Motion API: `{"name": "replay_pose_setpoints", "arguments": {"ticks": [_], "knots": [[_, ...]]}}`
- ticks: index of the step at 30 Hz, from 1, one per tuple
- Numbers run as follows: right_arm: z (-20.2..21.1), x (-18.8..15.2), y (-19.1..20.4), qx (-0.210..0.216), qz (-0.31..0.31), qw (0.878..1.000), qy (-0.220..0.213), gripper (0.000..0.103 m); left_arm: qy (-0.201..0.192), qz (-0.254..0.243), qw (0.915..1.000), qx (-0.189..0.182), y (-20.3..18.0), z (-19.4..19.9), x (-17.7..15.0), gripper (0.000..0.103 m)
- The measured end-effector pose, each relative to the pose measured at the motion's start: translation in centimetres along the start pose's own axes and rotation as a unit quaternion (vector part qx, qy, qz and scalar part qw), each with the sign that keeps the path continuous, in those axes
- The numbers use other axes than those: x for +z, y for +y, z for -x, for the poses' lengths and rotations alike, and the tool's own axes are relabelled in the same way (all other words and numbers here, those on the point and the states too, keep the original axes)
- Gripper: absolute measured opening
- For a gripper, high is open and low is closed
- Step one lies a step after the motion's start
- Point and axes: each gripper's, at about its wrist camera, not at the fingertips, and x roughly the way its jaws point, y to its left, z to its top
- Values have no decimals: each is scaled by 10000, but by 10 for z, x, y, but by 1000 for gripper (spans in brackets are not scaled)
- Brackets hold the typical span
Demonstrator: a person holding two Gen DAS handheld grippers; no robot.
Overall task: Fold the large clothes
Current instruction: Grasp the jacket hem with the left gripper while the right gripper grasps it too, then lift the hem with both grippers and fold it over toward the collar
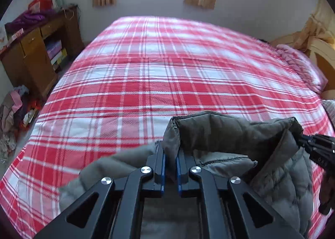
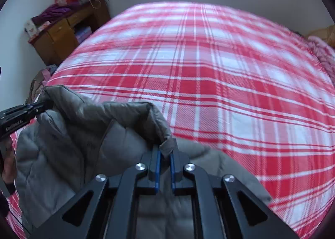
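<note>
I can't see the lower jacket [image 1: 282, 180]: my left gripper [image 1: 170, 155] covers it at bottom centre, and the frame edge cuts it off. In the right view my right gripper [image 2: 165, 155] hides the same. The bed [image 2: 230, 61] blurs at upper right. The desk [image 1: 33, 50] clutter, upper left, is too small to identify.

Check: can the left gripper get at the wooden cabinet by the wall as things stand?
Probably not. The left gripper is shut on the grey padded jacket, which the right gripper also pinches, and the wooden cabinet stands off beyond the bed's far left edge.
</note>
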Motion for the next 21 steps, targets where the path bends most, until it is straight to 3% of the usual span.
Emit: {"name": "replay_pose_setpoints", "arguments": {"ticks": [5,10,15,19,20,21], "knots": [[26,-35,-1,-30,107,9991,-420,7,-1,-16,9997,231,2,-5,-38,6],[-2,-58,-4,-301,106,9989,-342,7,190,-217,9969,733,-4,-41,-65,5],[-26,-69,-7,-511,169,9982,-266,6,83,-478,9938,1003,-10,-45,-70,6],[-21,-68,-7,-537,206,9979,-283,8,26,-501,9931,1057,-11,-22,-67,8],[-17,-69,-9,-502,189,9981,-300,12,-20,-546,9928,1066,-12,-11,-66,12],[-12,-70,-11,-457,162,9984,-302,26,-74,-587,9926,1059,-13,-4,-64,17]]}}
